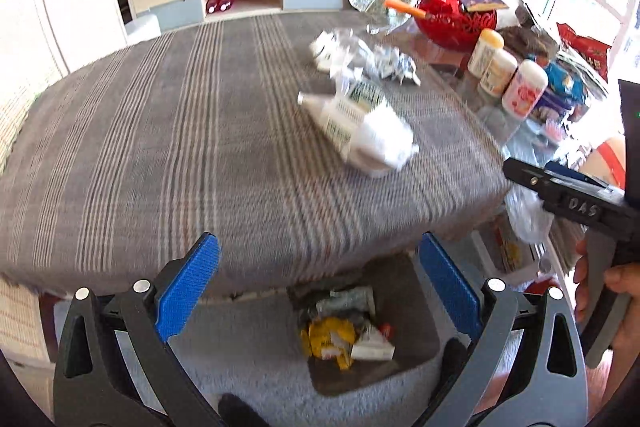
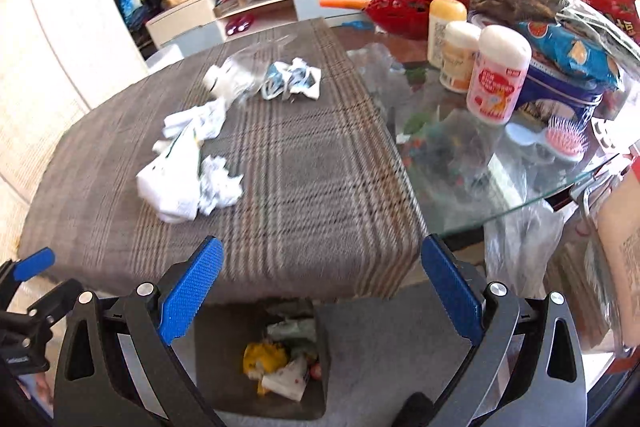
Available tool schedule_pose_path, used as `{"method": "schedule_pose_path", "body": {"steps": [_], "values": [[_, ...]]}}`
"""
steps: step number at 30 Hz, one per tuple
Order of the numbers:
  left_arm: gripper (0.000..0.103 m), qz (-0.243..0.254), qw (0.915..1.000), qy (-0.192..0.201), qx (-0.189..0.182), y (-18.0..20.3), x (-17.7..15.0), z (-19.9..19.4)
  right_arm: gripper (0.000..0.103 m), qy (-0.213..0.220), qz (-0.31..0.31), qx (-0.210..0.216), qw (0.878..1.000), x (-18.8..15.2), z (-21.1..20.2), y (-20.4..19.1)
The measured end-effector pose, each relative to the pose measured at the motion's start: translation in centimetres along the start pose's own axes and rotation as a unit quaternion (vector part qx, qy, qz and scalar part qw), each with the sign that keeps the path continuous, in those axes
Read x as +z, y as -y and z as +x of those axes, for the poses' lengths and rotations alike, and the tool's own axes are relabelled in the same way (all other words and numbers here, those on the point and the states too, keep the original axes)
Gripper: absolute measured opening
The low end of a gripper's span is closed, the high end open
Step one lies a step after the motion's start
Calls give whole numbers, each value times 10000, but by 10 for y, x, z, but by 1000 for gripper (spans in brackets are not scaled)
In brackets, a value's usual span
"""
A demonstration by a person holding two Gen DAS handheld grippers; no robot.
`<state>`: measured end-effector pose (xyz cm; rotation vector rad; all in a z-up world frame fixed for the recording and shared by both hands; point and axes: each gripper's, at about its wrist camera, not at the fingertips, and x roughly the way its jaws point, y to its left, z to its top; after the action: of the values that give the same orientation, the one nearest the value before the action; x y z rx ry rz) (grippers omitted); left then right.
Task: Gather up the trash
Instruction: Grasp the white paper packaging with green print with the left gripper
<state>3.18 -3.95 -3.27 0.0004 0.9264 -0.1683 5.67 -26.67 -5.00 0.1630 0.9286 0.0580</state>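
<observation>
Left wrist view: the left gripper (image 1: 318,291) hangs with its two blue-padded fingers spread wide and nothing between them. Directly below it on the grey carpet sits one dark bin (image 1: 416,359), holding about five pieces of rubbish, among them a yellow wrapper (image 1: 330,337) and a white carton (image 1: 372,349). Beyond the fingers lies a table covered by a grey plaid cloth (image 1: 180,131). Two clusters of trash rest on it: a nearer white heap of tissue and a tube (image 1: 360,131), and a farther heap of crumpled white and silvery packets (image 1: 360,55); blur hides the exact count. To the right stand three white bottles (image 1: 505,73) in a row, one red basket (image 1: 456,21) behind them, and snack bags. The right gripper (image 1: 520,177) enters from the right edge, held by a hand (image 1: 620,291); from here its opening cannot be judged.

Right wrist view: the right gripper (image 2: 320,293) likewise has both blue fingers spread apart, empty, above the same bin (image 2: 320,379). On the plaid cloth (image 2: 312,167) the trash shows as a near white heap (image 2: 188,175) and a farther crumpled heap (image 2: 276,79), well apart from the fingers. The bare glass tabletop (image 2: 500,171) at the right carries the three bottles (image 2: 472,63), one pink hairbrush (image 2: 568,141) and the red basket (image 2: 412,3). A blue fingertip of the left gripper (image 2: 34,263) shows at the left edge.
</observation>
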Motion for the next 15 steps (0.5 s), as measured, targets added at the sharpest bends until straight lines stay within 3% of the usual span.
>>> {"method": "schedule_pose_path", "body": {"steps": [15], "values": [[95, 54, 9996, -212, -180, 30, 62, 75, 100, 98, 457, 19, 9989, 53, 40, 16]]}}
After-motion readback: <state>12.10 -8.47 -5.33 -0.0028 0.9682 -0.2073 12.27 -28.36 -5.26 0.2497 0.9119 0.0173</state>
